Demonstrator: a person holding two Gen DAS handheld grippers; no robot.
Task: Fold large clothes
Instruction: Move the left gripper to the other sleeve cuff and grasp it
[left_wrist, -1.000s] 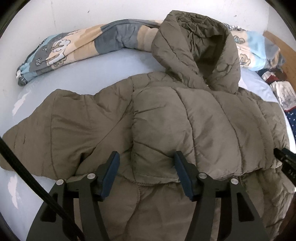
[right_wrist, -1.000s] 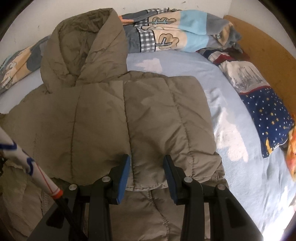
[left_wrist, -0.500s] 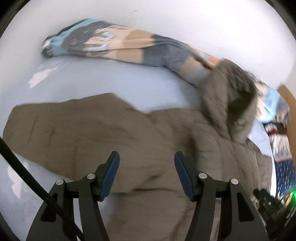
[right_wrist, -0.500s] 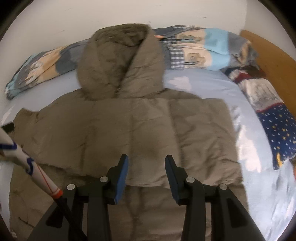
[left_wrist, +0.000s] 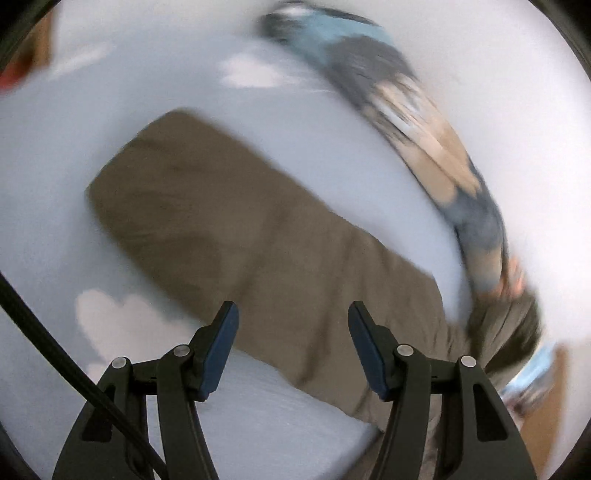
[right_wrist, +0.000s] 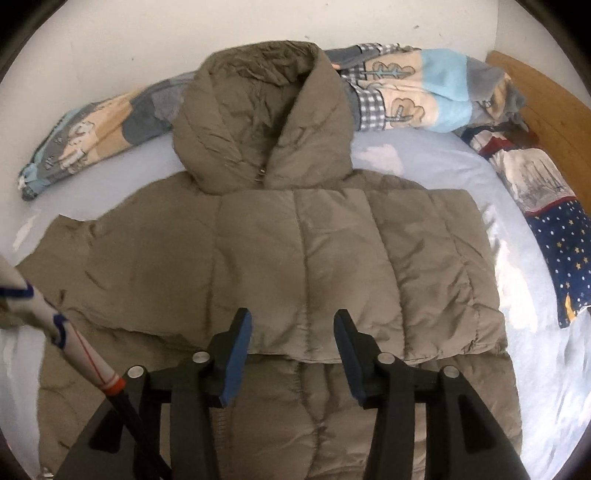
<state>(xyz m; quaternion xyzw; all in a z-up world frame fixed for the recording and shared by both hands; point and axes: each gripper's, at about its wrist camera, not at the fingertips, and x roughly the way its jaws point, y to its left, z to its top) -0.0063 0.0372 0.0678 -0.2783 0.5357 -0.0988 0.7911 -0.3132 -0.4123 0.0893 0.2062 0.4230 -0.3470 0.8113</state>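
Our right gripper (right_wrist: 292, 356) hangs over the jacket (right_wrist: 295, 258) with its jaws apart; they have just been widening, and nothing is clamped between them, the cloth lying below the blue pads (right_wrist: 236, 358). Under it the near edge of a folded-over sleeve crosses the jacket's front. The jacket lies flat in the middle of the bed (right_wrist: 524, 332), its hood (right_wrist: 258, 118) toward the far edge by the wall, its other sleeve stretched toward the left edge. A striped sleeve (right_wrist: 48, 314) of the person's arm cuts in at the lower left of that view.

Our left gripper (left_wrist: 293, 345) also has its jaws apart and empty. Its view is badly blurred; below it the outstretched jacket sleeve (left_wrist: 229, 221) runs across the pale blue sheet (left_wrist: 258, 424).

Along the bed's far edge lies a rolled patterned blanket (right_wrist: 424, 92), and at the far right corner a starry dark blue pillow (right_wrist: 561, 251) sits by the wooden headboard (right_wrist: 546, 96)
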